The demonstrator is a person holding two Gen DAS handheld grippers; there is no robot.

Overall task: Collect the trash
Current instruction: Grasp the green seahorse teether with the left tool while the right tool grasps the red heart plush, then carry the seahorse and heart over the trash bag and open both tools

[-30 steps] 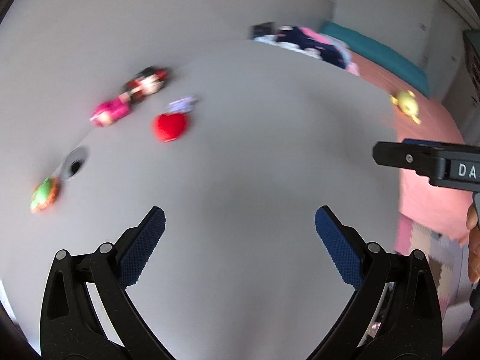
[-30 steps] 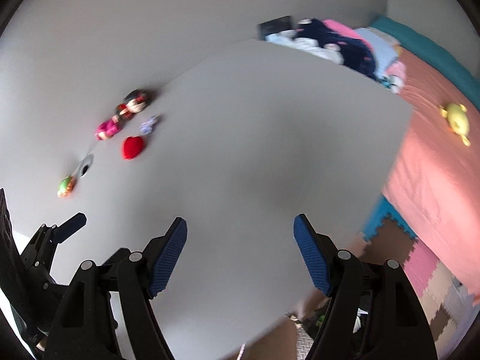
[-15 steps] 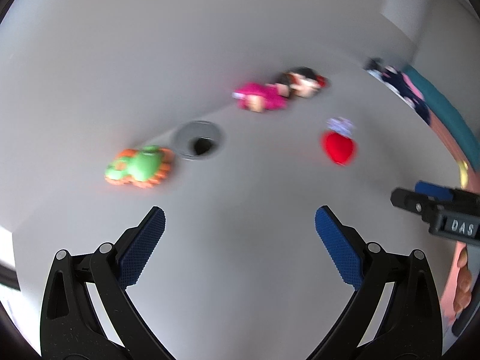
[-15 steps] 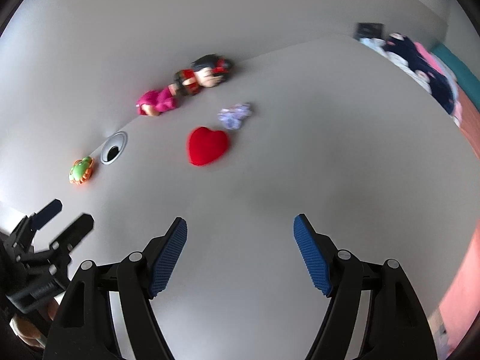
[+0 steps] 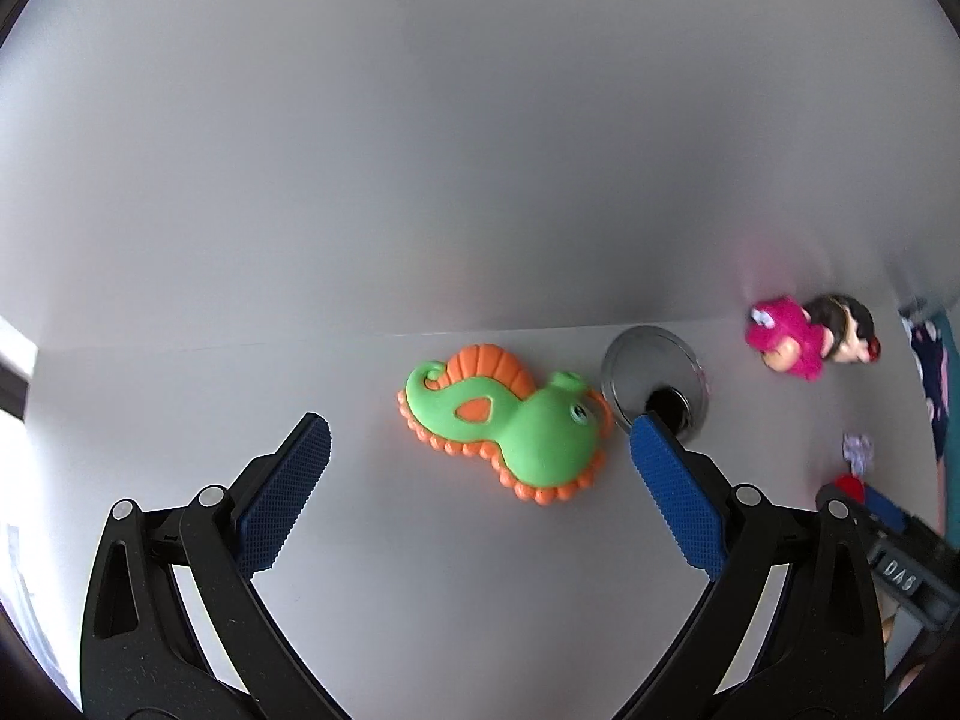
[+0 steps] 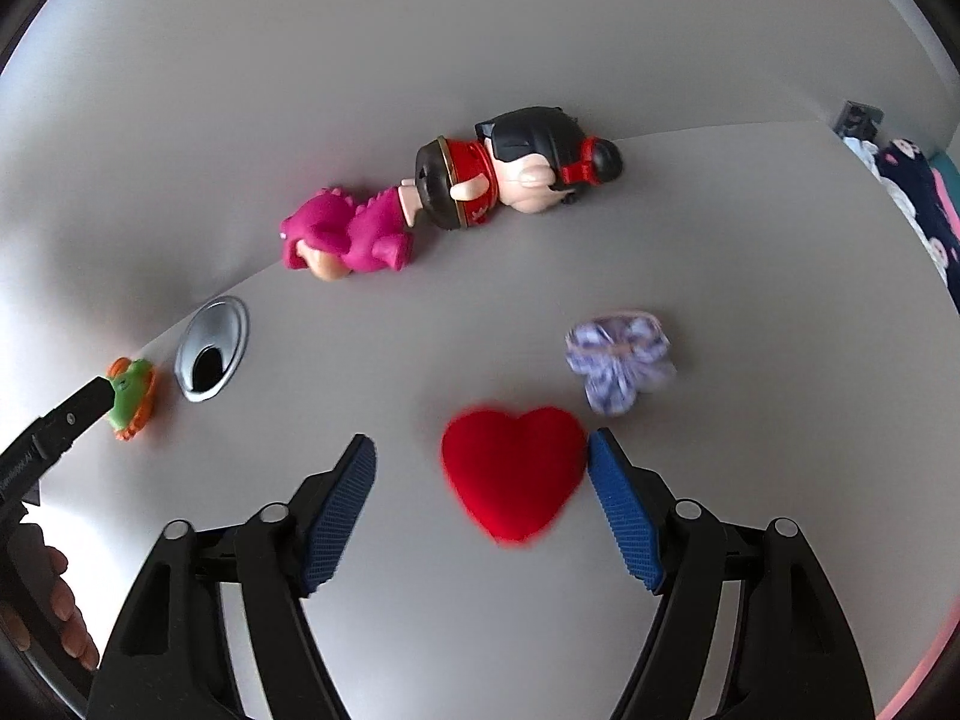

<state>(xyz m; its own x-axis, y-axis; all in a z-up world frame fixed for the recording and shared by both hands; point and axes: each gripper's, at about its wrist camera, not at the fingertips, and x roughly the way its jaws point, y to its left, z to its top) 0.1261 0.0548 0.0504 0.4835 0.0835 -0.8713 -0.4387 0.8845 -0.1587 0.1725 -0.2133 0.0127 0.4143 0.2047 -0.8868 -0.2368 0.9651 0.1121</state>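
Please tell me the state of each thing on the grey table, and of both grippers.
Green and orange seahorse toy: flat, untouched.
Red plush heart: lying, not gripped.
Pink dinosaur figure: on its side.
Black-haired doll: on its side.
Left gripper: open.
Right gripper: closing, around heart.

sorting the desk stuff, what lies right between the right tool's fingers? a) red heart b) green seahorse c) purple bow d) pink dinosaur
a: in the right wrist view the red heart lies on the desk between the fingers of the right tool, whose jaws are closing; the purple bow sits beyond them.
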